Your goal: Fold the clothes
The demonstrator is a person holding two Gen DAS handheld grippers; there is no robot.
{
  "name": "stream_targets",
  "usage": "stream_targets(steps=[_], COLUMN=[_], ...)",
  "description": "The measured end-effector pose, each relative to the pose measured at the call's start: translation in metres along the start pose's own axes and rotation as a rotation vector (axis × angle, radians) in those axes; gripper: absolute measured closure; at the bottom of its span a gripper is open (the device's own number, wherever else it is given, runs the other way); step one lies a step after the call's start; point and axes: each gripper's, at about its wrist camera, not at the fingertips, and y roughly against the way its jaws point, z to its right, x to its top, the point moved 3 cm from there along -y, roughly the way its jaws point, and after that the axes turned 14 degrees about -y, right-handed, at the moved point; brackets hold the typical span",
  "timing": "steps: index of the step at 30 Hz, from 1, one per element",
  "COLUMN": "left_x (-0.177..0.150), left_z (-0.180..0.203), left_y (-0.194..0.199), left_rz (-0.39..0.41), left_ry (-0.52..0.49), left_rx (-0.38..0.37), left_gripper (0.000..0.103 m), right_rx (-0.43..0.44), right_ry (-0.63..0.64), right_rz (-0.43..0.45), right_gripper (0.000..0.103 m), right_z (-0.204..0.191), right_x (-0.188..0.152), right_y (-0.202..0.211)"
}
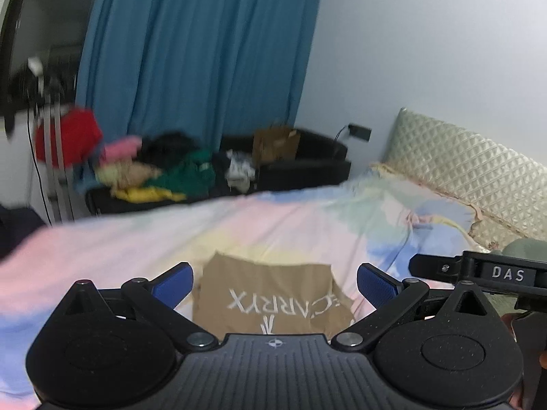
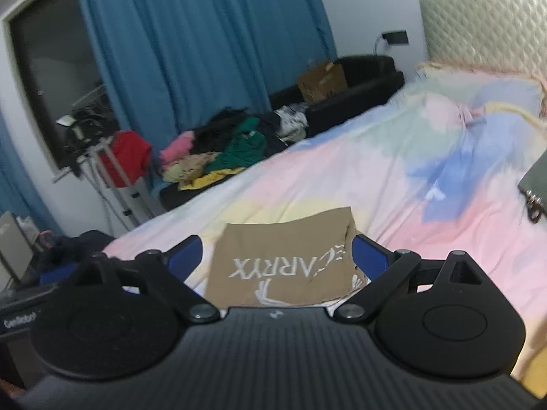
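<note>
A tan garment [image 1: 270, 290] with white lettering lies folded into a small rectangle on the pastel bedsheet [image 1: 273, 225]. My left gripper [image 1: 275, 283] hovers just above its near edge, open, blue pads wide apart, nothing held. In the right wrist view the same tan garment [image 2: 283, 256] lies flat on the sheet [image 2: 393, 157], and my right gripper [image 2: 277, 254] stands open over its near edge with nothing between the fingers. The right gripper's black body [image 1: 478, 270] shows at the right of the left wrist view.
A pile of mixed clothes [image 2: 222, 150] lies on a black couch [image 2: 359, 78] beyond the bed, with a cardboard box [image 2: 321, 82]. Blue curtains [image 2: 191, 41] hang behind. A quilted headboard [image 2: 485, 30] stands at the right. A grey-green item [image 2: 535, 177] rests on the sheet's right edge.
</note>
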Motion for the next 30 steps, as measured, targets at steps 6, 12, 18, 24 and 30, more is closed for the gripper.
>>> stream_targets(steps=[6,12,18,24,30], left_x=[0.013,-0.002,-0.031,-0.056,-0.08], left_z=[0.025,0.041,0.053,0.055,0.057], left_y=[0.085,0.157,0.196,0.205,0.198], left_rz=[0.075,0.116,0.158,0.168,0.156], left_ry=[-0.052,-0.052,-0.06,-0.043,-0.063], left_rx=[0.032,0.08,0.122,0.129,0.166], left_gripper=[0.0,0.0,0.0,0.0,0.0], right_rx=[0.048,0.094,0.128,0.138,0.113], right_ry=[0.065,0.142,0.201,0.216,0.235], right_rz=[0.074,0.196,0.22,0.243,0.275], right_gripper=[0.007,0.007,0.007,0.007,0.007], right_z=[-0.015,-0.016,-0.018,-0.013,-0.001], right_x=[-0.01,-0.039,-0.07,-0.098,-0.122], right_y=[0.063,0.119,0.144,0.151,0.139])
